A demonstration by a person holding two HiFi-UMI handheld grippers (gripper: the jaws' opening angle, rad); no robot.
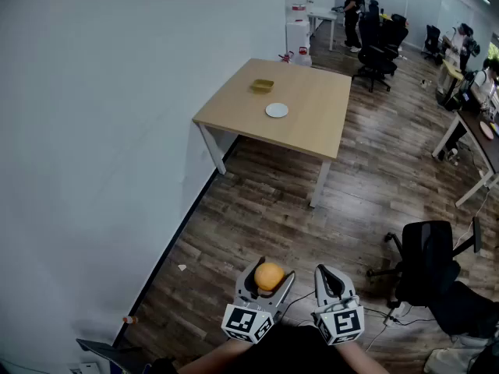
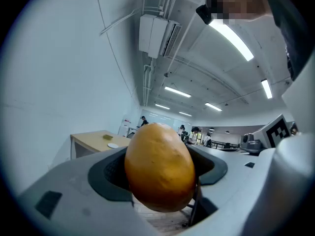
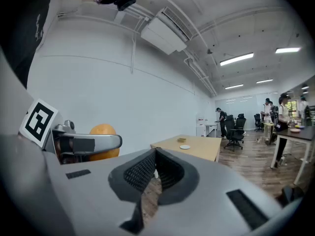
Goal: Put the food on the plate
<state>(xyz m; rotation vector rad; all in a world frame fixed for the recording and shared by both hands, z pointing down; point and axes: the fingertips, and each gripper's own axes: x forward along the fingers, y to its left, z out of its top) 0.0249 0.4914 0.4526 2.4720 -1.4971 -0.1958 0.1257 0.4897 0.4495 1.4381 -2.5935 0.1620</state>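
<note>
The left gripper (image 1: pixel 275 266) is clamped on an orange fruit (image 1: pixel 268 278), held above the wood floor (image 1: pixel 257 209). Beside it, the right gripper (image 1: pixel 326 273) is closed and empty. Well apart, a white plate (image 1: pixel 276 110) sits near the counter's (image 1: pixel 316 111) middle.

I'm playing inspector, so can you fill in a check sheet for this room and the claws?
Surface: wooden table far off, by the white wall.
Job's things: orange fruit in the left claw; white plate on the table, looks bare.
Clutter: yellowish object near the plate; scrap on the floor.
Claws: left claw shut on the fruit; right claw shut, empty.
Cables: cables on the floor beside the black chair.
Surroundings: people at desks far back.
</note>
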